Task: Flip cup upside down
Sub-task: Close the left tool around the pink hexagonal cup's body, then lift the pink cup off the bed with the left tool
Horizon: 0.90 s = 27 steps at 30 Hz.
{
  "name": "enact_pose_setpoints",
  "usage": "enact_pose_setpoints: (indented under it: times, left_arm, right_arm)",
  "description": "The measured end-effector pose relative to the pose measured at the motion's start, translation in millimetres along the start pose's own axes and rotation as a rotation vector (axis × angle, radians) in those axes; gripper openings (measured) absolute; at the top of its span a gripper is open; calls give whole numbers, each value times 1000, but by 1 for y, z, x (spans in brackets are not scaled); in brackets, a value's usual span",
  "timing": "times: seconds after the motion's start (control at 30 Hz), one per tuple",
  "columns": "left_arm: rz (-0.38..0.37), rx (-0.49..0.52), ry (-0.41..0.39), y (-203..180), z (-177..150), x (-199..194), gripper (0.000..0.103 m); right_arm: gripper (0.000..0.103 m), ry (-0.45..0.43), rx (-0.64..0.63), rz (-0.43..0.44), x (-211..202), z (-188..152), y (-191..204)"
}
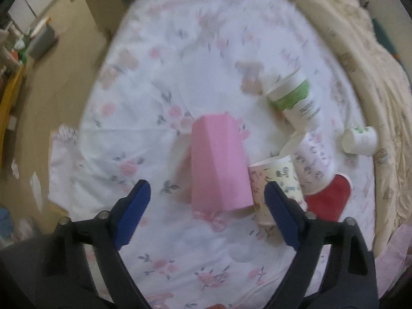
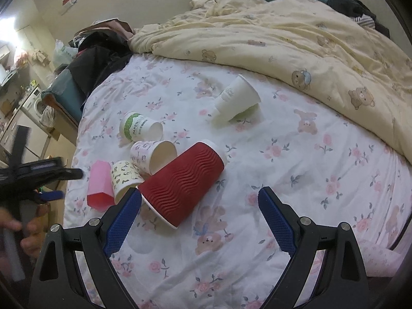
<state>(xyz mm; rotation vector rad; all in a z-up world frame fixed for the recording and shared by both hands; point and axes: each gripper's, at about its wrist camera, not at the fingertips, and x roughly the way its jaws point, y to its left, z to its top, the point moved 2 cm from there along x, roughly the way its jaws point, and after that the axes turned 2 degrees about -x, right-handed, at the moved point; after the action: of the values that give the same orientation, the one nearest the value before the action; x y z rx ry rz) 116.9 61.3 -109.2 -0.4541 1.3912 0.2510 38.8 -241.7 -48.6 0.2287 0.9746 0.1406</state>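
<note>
the left gripper (image 1: 207,193) is wide open and holds nothing; its two blue pads stand well apart above the bed (image 1: 180,64), which has a white sheet with pink flowers. the pink cup (image 1: 219,164) lies on its side on the sheet just ahead of this gripper, between the lines of the two fingers but nearer to the right one, and not touching them. just to its right lie a cream patterned cup (image 1: 280,180), a white patterned cup (image 1: 314,159) and a red cup (image 1: 327,198), close together; a green-banded cup (image 1: 296,100) lies farther away. the right gripper (image 2: 199,200) is also wide open and empty. the red cup (image 2: 182,180) lies on its side between its fingers, close to the left pad, its rim toward the camera. another white cup (image 2: 237,100) lies apart, near the yellow blanket (image 2: 296,33).
</note>
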Motion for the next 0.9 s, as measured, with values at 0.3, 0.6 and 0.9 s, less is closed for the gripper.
enact_pose_setpoints:
  times: [0.3, 0.6, 0.9]
  left_arm:
    - [62, 52, 98, -17, 0, 47, 81]
    - [14, 67, 110, -27, -21, 33, 57]
    - [-7, 56, 6, -7, -51, -24, 57]
  right_arm:
    - [94, 12, 33, -2, 2, 3, -8]
    - [94, 9, 84, 43, -5, 6, -15]
    - [94, -9, 68, 53, -15, 3, -13]
